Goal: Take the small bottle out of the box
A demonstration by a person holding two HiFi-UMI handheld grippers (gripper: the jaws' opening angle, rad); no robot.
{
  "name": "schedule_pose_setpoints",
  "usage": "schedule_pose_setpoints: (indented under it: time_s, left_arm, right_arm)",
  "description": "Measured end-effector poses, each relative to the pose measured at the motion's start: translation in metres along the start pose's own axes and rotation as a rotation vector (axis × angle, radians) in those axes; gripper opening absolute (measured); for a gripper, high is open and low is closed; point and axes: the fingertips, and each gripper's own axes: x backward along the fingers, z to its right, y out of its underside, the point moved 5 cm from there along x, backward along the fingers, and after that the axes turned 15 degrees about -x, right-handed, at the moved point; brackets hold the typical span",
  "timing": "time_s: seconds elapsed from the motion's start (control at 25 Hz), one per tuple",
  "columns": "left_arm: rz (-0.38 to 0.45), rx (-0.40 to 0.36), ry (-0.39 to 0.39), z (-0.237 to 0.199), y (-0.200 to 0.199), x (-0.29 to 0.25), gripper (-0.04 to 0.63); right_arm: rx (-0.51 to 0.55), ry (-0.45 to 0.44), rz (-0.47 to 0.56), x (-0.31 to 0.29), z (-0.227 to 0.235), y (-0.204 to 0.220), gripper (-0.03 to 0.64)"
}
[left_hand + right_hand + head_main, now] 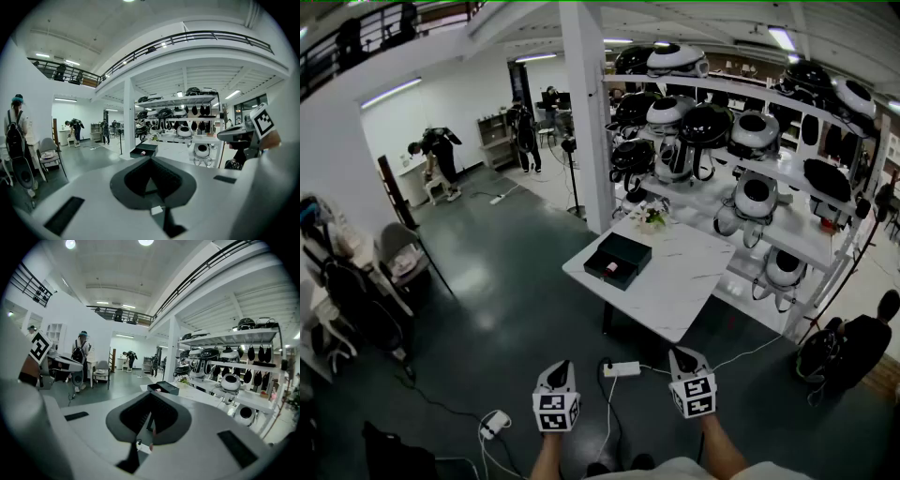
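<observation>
A black open box (617, 260) lies on the near-left part of a white table (684, 281), several steps ahead of me. Inside it shows a small pinkish bottle (612, 270). Both grippers hang low in the head view, over the dark floor and well short of the table. My left gripper (561, 367) is shut and holds nothing. My right gripper (682, 355) has its jaws together, also with nothing in them. From the left gripper view the box (144, 150) looks small and distant, and the right gripper view shows the box (164, 387) just as far away.
White shelves (769, 178) with round robot heads stand behind the table, beside a white pillar (586, 112). A power strip (622, 369) and cables lie on the floor near my feet. Chairs (398, 258) stand at the left. People stand at the back (441, 155) and at the right (862, 342).
</observation>
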Motion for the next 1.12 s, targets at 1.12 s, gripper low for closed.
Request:
schedule_pose_setpoints:
  time_s: [1.12]
  left_arm:
    - [-0.053,-0.035,-0.028,0.071,-0.033,-0.044,0.018]
  right_arm:
    - [0.004,-0.082,-0.031,-0.011,0.088,0.003,0.021]
